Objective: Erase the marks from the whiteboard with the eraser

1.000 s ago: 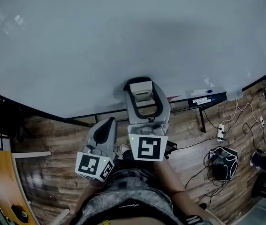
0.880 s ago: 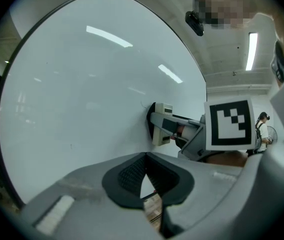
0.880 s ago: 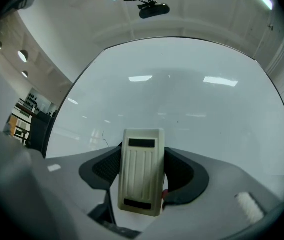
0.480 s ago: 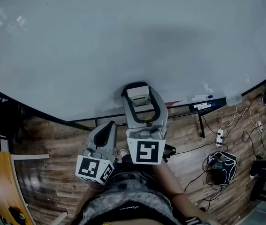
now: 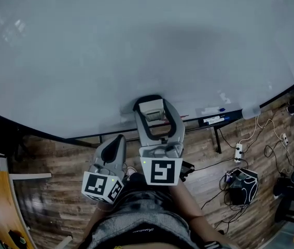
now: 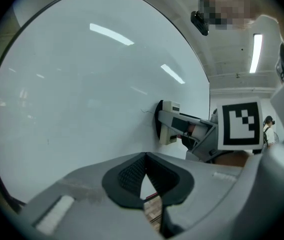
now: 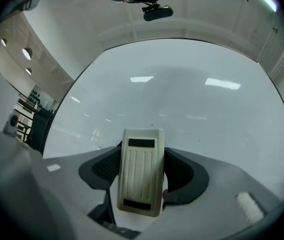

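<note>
— So, where's the eraser [image 7: 140, 176]?
— Clamped upright in the right claw [image 5: 154, 100], with its pad flat against the whiteboard [image 5: 136, 45], near the board's lower edge.
— And the left claw [image 6: 143, 178]?
— Jaws pressed together with nothing between them. It's held lower, just beside the right one and off the board.
— Any marks?
— One faint stroke [image 6: 143, 110] just beside the eraser. Markers [image 5: 212, 120] lie on the ledge [image 5: 233, 115] off to the right, above a wooden floor [image 5: 58, 191]
</note>
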Motion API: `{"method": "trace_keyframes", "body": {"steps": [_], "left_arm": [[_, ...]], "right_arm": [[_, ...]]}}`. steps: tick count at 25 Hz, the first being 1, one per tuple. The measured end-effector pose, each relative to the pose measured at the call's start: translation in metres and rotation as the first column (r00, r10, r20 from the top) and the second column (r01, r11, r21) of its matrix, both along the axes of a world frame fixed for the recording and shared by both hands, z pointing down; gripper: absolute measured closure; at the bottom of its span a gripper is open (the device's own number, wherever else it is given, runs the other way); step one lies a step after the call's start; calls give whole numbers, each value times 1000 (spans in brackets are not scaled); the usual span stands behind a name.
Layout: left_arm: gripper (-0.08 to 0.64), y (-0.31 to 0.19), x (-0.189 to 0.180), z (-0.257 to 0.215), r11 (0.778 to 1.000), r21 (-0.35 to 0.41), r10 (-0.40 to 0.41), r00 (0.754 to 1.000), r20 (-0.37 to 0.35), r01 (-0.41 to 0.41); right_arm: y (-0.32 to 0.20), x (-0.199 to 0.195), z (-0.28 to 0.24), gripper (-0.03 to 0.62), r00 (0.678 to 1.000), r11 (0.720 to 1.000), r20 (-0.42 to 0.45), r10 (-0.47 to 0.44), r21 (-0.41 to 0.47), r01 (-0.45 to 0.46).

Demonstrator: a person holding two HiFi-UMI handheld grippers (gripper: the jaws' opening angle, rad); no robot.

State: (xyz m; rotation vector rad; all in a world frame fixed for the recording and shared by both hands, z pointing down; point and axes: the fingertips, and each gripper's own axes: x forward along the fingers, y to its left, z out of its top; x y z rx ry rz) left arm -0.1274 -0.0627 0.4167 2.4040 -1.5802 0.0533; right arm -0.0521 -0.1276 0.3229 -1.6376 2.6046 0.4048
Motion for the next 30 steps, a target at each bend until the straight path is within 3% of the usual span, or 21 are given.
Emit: {"method": "trace_keyframes", "body": {"steps": [14,30], "left_arm": [[561,-39,120,-7,997,17,73,997,-4,-73],[561,-59,198,-3,998,6,63,998,-17,-63]], "right_arm": [[-36,127,-5,322,999,999,-5,54,3,-54],[-63,232,5,321,995,995,-21,95,-21,-95]]}}
